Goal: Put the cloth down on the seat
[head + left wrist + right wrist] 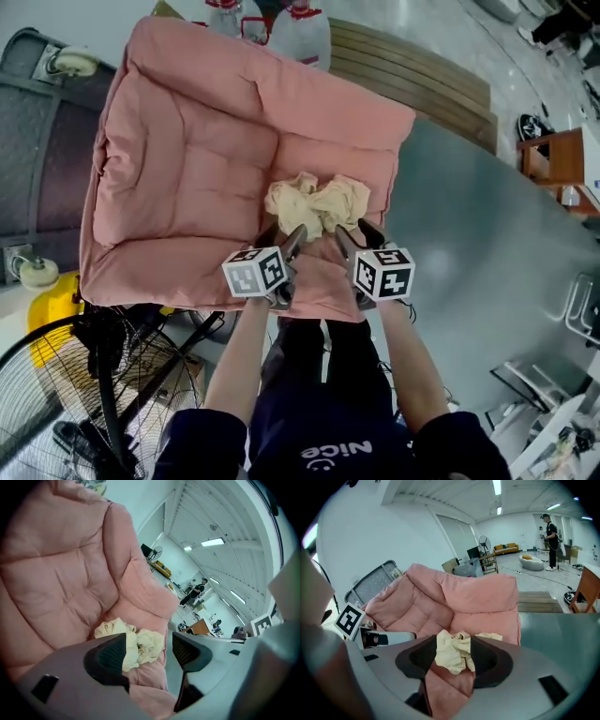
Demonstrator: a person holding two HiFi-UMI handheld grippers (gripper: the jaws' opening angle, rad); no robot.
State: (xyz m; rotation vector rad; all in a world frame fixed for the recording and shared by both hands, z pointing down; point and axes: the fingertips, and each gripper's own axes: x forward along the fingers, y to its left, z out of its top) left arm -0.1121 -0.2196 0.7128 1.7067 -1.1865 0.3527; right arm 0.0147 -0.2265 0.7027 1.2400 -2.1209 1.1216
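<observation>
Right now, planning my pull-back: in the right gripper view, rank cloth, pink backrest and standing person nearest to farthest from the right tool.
1. cloth, just ahead on the seat.
2. pink backrest, behind it, centre.
3. standing person, far across the room, upper right.

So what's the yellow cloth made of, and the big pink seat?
The cloth looks like thin, soft woven fabric, maybe cotton: matte and crumpled into folds. The seat looks like padded pink fabric, matte: puffy, with stitched quilting lines.

text: "Nice" | on: person's dark shirt (pixel 281 442) | seen upside down, head view
</observation>
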